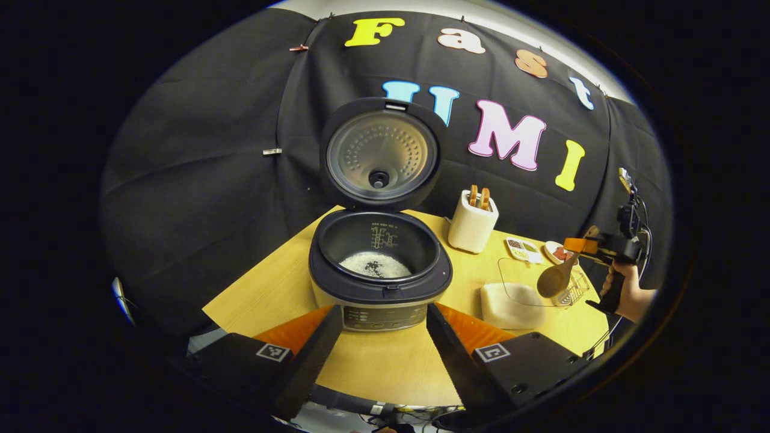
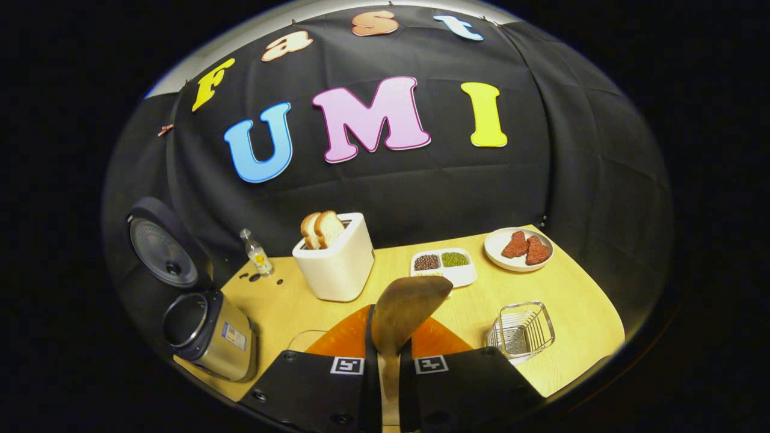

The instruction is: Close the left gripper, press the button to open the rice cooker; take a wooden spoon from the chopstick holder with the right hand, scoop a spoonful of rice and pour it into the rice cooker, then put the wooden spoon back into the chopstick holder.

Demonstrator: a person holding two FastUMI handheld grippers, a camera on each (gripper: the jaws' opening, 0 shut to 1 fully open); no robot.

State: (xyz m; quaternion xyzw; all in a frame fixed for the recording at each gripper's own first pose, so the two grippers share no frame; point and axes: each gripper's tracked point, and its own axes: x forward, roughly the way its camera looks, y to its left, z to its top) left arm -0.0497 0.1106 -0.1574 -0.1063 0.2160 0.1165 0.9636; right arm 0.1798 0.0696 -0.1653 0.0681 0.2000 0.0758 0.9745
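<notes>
Standing open, the rice cooker (image 1: 380, 264) sits straight ahead of the left gripper (image 1: 379, 355), just beyond its fingertips, lid (image 1: 380, 153) upright, rice (image 1: 376, 264) in the pot. Left fingers (image 1: 313, 352) spread wide, holding nothing. White toaster (image 1: 473, 225) lies ahead and right on the surface (image 1: 373, 361). Further right, the right gripper (image 2: 389, 385) has both fingers (image 2: 367, 367) pressed narrow on the wooden spoon (image 2: 404, 313) handle, bowl rising ahead between the fingertips. Wire basket (image 2: 522, 329) sits right of those fingers.

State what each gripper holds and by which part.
The right gripper clamps the wooden spoon by its handle, just below the bowl. The left gripper is open, holding nothing.
</notes>
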